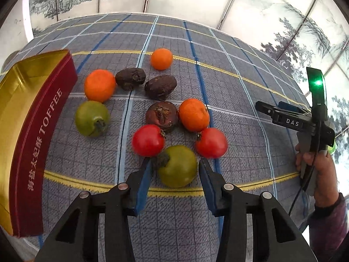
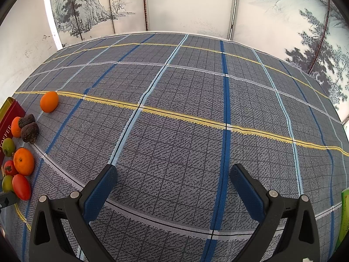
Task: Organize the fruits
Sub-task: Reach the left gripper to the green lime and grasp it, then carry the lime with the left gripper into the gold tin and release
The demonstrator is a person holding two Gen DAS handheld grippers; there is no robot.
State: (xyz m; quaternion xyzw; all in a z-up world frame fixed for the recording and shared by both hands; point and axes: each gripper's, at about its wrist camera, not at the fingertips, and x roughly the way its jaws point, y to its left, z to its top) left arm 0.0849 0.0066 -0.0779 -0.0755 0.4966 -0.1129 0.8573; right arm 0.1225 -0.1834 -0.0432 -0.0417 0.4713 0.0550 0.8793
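In the left wrist view my left gripper [image 1: 175,163] is open, its blue pads on either side of a green persimmon [image 1: 177,166] on the checked cloth; whether they touch it I cannot tell. Beyond it lie two red tomatoes [image 1: 148,140] [image 1: 211,142], three oranges [image 1: 193,114] [image 1: 100,85] [image 1: 161,58], three dark brown fruits [image 1: 161,116] [image 1: 160,87] [image 1: 130,78] and another green persimmon [image 1: 92,118]. My right gripper [image 2: 173,175] is open and empty over bare cloth; it also shows in the left wrist view [image 1: 270,109]. The fruit cluster [image 2: 23,161] sits at the right wrist view's left edge.
A red and gold toffee box [image 1: 32,135] stands open at the left of the fruits. A green object [image 2: 344,214] shows at the right edge of the right wrist view. The table [image 2: 174,109] is covered by a grey checked cloth, with painted screen panels behind.
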